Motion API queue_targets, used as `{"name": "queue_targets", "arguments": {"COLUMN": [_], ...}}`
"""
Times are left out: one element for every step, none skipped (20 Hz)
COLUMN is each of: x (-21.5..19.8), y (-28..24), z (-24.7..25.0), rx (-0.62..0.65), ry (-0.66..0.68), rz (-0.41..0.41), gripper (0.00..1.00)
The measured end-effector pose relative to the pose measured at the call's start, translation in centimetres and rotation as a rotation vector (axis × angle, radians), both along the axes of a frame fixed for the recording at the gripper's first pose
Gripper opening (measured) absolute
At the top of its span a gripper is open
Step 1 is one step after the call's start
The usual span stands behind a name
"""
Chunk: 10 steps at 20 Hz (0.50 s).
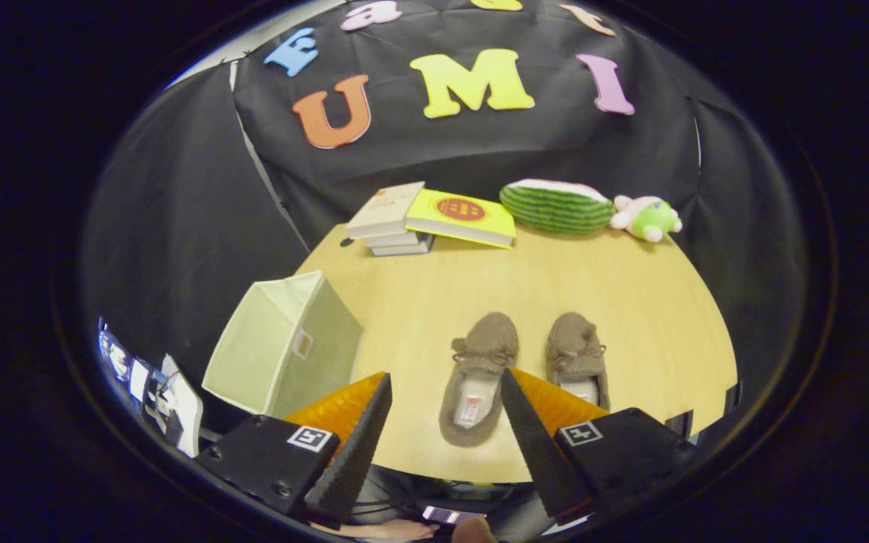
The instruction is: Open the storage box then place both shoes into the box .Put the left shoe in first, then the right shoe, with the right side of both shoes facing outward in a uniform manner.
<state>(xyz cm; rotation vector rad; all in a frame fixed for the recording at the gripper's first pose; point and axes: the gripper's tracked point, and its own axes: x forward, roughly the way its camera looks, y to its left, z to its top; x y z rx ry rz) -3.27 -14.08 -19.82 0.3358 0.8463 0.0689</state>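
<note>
Shoes, left one (477, 377) between the spread, empty gripper (446, 385) fingers, right one (576, 358) beside it, box (284, 343) nearby

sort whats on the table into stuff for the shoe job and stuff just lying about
For the job: box, left shoe, right shoe, and the gripper, open with the left shoe between its fingers.

Lying about: books, yellow book, watermelon plush, green plush toy.

The tool (446, 396) hangs wide open, touching nothing; its finger (536, 445) at five o'clock hides the right shoe's (576, 354) heel. The storage box's (284, 351) lid side cannot be made out. The bench's (631, 302) near edge is covered by the fingers.
</note>
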Motion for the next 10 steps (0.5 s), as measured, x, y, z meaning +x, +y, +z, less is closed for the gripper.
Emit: {"name": "queue_targets", "arguments": {"x": [0.0,0.1,0.2,0.3,0.5,0.7,0.9,1.1,1.4,1.8], "y": [-0.4,-0.8,-1.0,-1.0,-1.1,-1.2,-1.3,-1.4,-1.5,-1.4], "z": [-2.0,-3.8,-5.8,-7.5,-9.0,-10.4,-11.4,-12.3,-13.1,-13.6], "rx": [0.002,0.009,0.028,0.049,0.061,0.072,0.082,0.096,0.115,0.135], "ry": [0.041,0.086,0.138,0.18,0.213,0.245,0.273,0.295,0.314,0.328], "rz": [-0.004,-0.015,-0.02,-0.028,-0.035,-0.037,-0.043,-0.06,-0.075,-0.084], "gripper": [0.93,0.93,0.92,0.92,0.91,0.9,0.83,0.76,0.7,0.67]}}
